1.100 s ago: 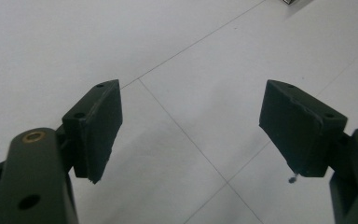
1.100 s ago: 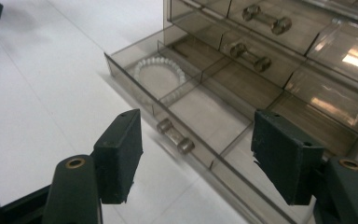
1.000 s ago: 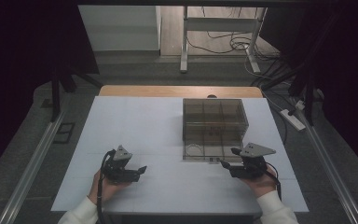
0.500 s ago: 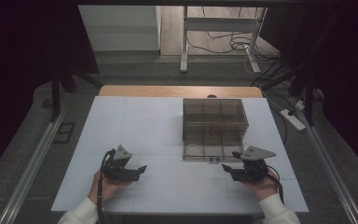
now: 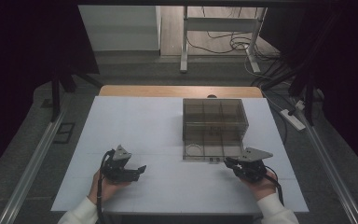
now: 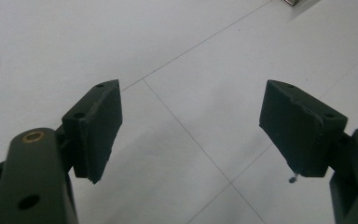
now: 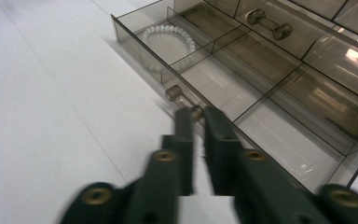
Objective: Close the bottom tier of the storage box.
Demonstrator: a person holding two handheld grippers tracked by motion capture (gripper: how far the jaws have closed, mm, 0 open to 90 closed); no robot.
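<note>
A smoky clear drawer box (image 5: 214, 116) stands on the white table (image 5: 140, 121). Its lowest drawer (image 7: 135, 32) is pulled out toward me and holds a white bead bracelet (image 7: 168, 39) in its left compartment. My right gripper (image 7: 199, 116) points at the drawer's bar handle (image 7: 179, 95). Its jaws have just been closing and now stand shut, tips at the handle's near end, with nothing seen clamped between them. In the high view the right gripper (image 5: 227, 161) sits just below the drawer's front. My left gripper (image 5: 142, 169) rests low at the left, open (image 6: 191, 126) over bare table.
A second bar handle (image 7: 263, 23) sits on the drawer above. A wooden strip (image 5: 177, 91) borders the table's far edge. Metal rails (image 5: 32, 158) run along both sides. Cables (image 5: 223, 42) lie on the floor beyond.
The right gripper's jaws have closed together in front of the drawer. Both hands have kept their places, and the left gripper is unchanged.
</note>
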